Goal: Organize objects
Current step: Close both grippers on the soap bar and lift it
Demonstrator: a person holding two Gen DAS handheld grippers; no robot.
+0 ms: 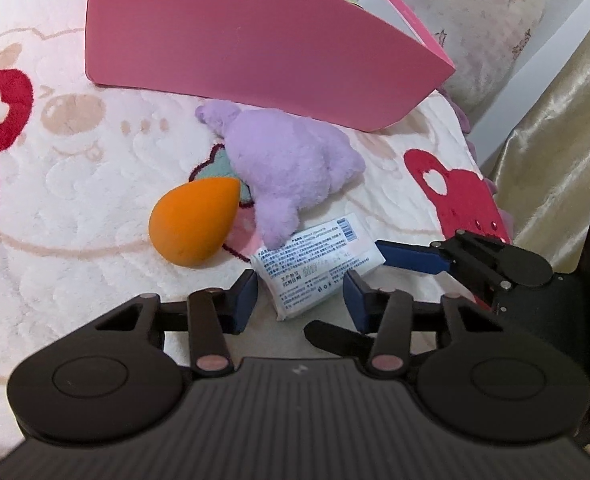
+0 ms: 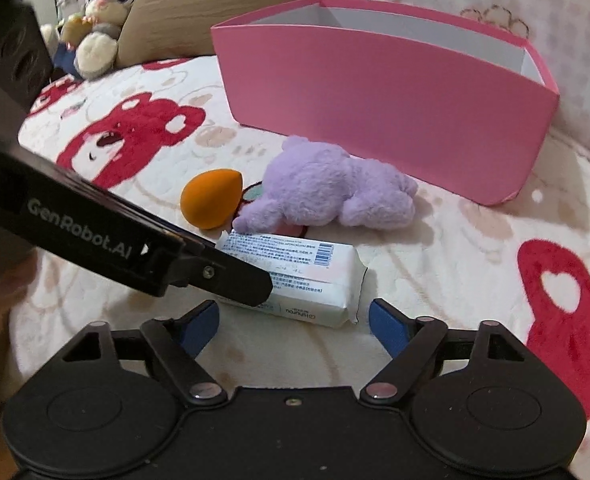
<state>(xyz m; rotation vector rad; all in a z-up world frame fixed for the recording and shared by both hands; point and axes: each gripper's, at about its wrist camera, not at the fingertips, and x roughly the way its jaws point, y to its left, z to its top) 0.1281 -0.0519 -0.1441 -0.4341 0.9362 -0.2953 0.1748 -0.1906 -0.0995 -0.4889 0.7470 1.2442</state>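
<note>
Two handheld grippers converge on a white tissue pack lying on a cream blanket patterned with red bears. From the left wrist view, the left gripper has its blue pads on either side of the pack's near end, close against the wrapper; whether they actually press it cannot be told from here. In the right wrist view that same gripper reaches in from the left as a black arm over the pack's left end. The right gripper sits just short of the pack's near long edge with its blue fingers spread wider than the pack and clear of it, holding nothing. The pack lies printed side up (small text and a barcode show), directly in front of a purple plush toy, whose paw rests at the pack's far edge. An orange teardrop sponge sits just beside the plush, to its left and apart from the pack. Behind them stands an open pink box, upright on the blanket with white inner walls; nothing inside it is visible from the right wrist view. Farther back, a grey stuffed rabbit leans near a brown pillow.
</note>
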